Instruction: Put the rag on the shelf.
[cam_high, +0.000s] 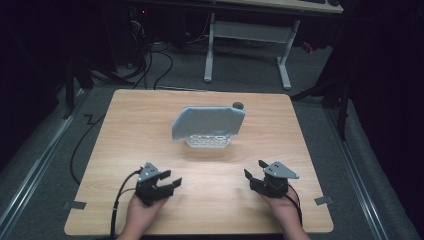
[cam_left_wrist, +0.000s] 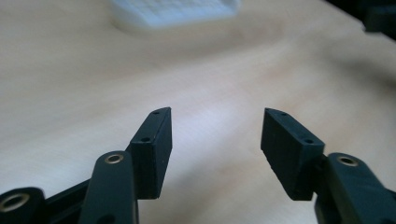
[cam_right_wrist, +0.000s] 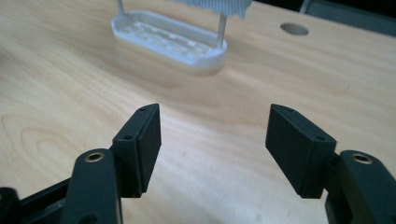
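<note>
Two hand-held grippers are resting low over the near half of a wooden table (cam_high: 150, 120). Left gripper (cam_high: 168, 184), held in the person's left hand (cam_high: 142, 212): jaws standing wide apart, gripping nothing, bare tabletop showing between them in the left gripper view (cam_left_wrist: 215, 140). Right gripper (cam_high: 254, 170), held in the right hand (cam_high: 284, 210): jaws likewise spread wide and empty, as the right gripper view (cam_right_wrist: 215, 140) is showing. One white slotted rack (cam_high: 207, 141) is sitting near the table's centre, well apart from both grippers. One pale blue cloth (cam_high: 210, 121) is hanging draped over the rack's upright frame. One round hole (cam_right_wrist: 294, 29) is lying in the tabletop beyond the rack.
</note>
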